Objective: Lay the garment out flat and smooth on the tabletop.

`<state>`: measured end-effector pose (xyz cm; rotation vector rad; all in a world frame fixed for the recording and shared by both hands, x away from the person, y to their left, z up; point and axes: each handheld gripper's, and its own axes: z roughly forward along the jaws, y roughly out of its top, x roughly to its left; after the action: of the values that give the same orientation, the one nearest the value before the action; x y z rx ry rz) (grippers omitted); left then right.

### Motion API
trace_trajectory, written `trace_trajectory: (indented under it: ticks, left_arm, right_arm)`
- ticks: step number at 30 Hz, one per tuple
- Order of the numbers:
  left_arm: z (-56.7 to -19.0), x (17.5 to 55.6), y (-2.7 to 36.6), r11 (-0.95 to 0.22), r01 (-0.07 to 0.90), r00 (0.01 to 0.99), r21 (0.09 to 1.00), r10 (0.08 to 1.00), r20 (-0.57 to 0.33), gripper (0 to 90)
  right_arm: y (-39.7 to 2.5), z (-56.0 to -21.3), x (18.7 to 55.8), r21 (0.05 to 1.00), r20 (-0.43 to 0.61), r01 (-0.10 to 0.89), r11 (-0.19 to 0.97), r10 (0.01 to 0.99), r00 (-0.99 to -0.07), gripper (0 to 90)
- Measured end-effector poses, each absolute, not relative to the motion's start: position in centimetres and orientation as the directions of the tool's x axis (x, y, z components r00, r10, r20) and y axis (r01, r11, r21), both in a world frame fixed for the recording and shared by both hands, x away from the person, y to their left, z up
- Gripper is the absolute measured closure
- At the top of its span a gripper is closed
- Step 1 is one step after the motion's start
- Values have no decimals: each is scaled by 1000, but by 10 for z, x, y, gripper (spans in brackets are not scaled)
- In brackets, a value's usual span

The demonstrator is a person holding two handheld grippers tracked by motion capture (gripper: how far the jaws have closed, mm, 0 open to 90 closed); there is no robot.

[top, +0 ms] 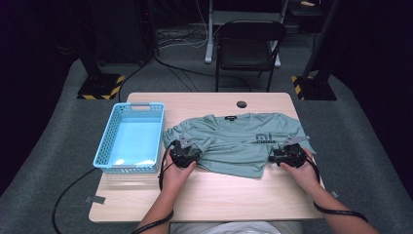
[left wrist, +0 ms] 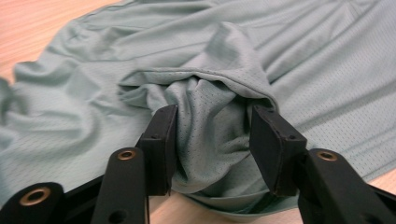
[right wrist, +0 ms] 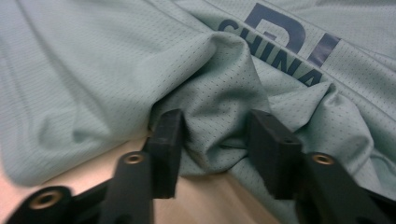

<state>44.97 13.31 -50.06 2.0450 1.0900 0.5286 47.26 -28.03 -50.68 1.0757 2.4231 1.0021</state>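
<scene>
Both grippers are biting into the green shirt [top: 234, 141], which is lying spread across the table [top: 204, 195] beside the blue basket [top: 130, 139]. The left gripper [left wrist: 212, 140] is pinching a bunched fold between its jaws, and the right gripper [right wrist: 214, 140] is clamping another fold near the printed lettering [right wrist: 280, 44].
</scene>
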Motion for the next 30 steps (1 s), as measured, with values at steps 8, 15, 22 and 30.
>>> trace_trajectory:
  ticks: [8,15,22,30]
  left_arm:
    - [-509,452,122,-436,523,588,733,806,59,552]
    - [-511,457,125,-468,528,581,708,808,100,715]
    - [-493,452,124,-436,499,601,749,797,64,817]
    - [-423,419,120,-344,318,653,883,755,60,816]
  right_arm:
    - [-290,-490,473,725,98,547,419,723,-683,861]
    - [-315,-445,460,810,104,486,329,734,-671,866]
    - [-338,-406,447,855,77,427,295,742,-666,867]
    - [-362,-369,426,893,15,350,283,759,-651,867]
